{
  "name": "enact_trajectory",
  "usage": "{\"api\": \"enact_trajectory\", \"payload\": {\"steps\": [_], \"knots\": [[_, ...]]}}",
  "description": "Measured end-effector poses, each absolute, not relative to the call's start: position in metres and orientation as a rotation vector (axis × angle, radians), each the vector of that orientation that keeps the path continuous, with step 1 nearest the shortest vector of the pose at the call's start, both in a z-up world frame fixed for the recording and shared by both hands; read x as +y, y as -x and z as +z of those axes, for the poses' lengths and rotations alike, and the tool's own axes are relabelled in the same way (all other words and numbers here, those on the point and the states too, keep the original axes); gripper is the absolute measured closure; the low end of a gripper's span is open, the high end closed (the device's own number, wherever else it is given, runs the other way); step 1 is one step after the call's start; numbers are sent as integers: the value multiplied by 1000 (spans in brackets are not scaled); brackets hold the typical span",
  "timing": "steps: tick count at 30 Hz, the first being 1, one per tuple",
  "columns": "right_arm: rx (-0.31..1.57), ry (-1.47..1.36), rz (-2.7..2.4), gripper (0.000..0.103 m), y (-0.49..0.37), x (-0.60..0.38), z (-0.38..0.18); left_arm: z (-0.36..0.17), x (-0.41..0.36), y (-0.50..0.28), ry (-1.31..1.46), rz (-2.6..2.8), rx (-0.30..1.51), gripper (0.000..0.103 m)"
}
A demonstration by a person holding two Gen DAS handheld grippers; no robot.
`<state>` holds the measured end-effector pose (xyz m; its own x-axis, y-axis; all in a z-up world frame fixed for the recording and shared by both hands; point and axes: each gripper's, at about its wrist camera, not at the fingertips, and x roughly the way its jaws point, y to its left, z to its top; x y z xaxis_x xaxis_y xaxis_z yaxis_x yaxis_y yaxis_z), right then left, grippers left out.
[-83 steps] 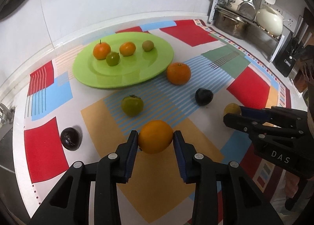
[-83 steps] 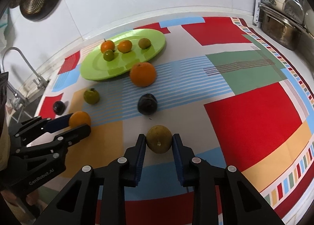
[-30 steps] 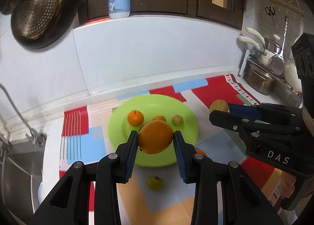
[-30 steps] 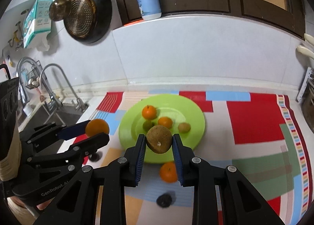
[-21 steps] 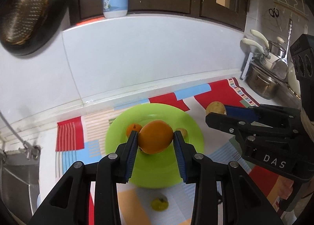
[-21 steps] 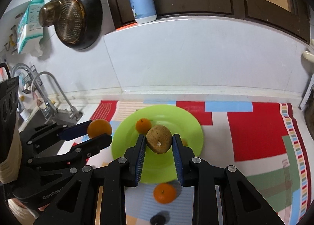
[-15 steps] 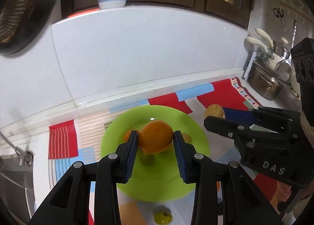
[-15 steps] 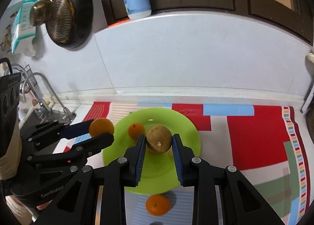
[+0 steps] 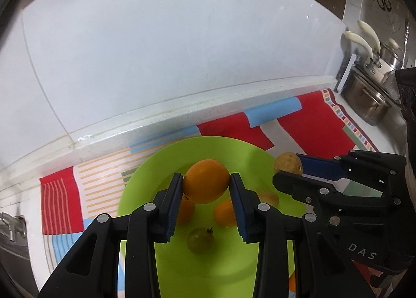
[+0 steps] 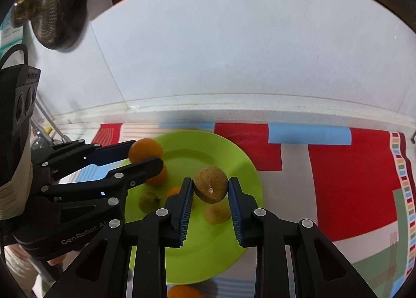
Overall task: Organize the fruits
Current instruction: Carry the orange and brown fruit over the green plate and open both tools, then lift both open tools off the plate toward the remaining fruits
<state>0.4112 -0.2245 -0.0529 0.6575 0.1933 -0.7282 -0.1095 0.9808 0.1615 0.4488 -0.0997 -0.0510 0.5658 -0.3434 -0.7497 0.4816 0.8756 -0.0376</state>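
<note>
My left gripper [image 9: 206, 181] is shut on a large orange [image 9: 206, 181] and holds it above the green plate [image 9: 234, 152]. My right gripper [image 10: 210, 189] is shut on a brown round fruit [image 10: 211, 185], also above the green plate [image 10: 208, 147]. On the plate lie small oranges [image 9: 223, 213], a green fruit [image 9: 201, 240] and a small brownish fruit [image 10: 217, 213]. The right gripper [image 9: 287, 168] shows in the left wrist view, and the left gripper [image 10: 145, 153] in the right wrist view.
The plate lies on a colourful patterned mat [image 10: 351, 168] against a white backsplash [image 9: 169, 51]. Another orange [image 10: 183, 291] lies on the mat in front of the plate. Pots [image 9: 369, 100] stand at the far right. A tap and a hanging strainer [image 10: 49, 7] are at the left.
Both grippers have moved forward and lower over the plate with their fruits still held. The plate now fills more of both views.
</note>
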Motion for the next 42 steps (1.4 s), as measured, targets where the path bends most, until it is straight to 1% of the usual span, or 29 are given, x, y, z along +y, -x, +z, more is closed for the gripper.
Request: {"api": "enact_trajectory", "payload": {"steps": [8,9,11,12,16,24,26,30,32,33,35,39,41,42], "knots": [[863,-131,177,74,-425,-233,-66,-58,-105,-454,-189,-488,864,66],[864,-133,177,74,-425,-233,-67,-58,-105,-454,-192,-486,864,65],[864,-140,178,74,-427,-234,-68,-57,-104,-453,-200,-470,854,59],[865,-142,179,74,-427,-234,-67,-55,-103,-453,-200,-464,851,58],[858,-132,164,69,-424,-234,-64,-48,-96,-447,-185,-443,844,57],[800,-93,133,68,-395,-227,-40,-25,-79,-413,-160,-406,791,53],[778,-88,124,63,-384,-225,-31,-18,-75,-403,-159,-407,775,50],[744,-87,114,60,-363,-220,-14,-2,-67,-383,-148,-401,742,46],[728,-94,104,51,-352,-218,-6,7,-61,-372,-141,-394,724,42],[720,-99,104,50,-348,-216,-3,10,-58,-366,-141,-390,716,41],[706,-102,105,50,-337,-211,3,18,-50,-355,-142,-381,695,38],[686,-97,111,49,-321,-198,13,29,-34,-338,-143,-365,671,35],[671,-93,109,44,-313,-190,18,36,-24,-330,-134,-360,662,34],[660,-91,108,43,-308,-185,21,39,-19,-327,-132,-356,656,34]]}}
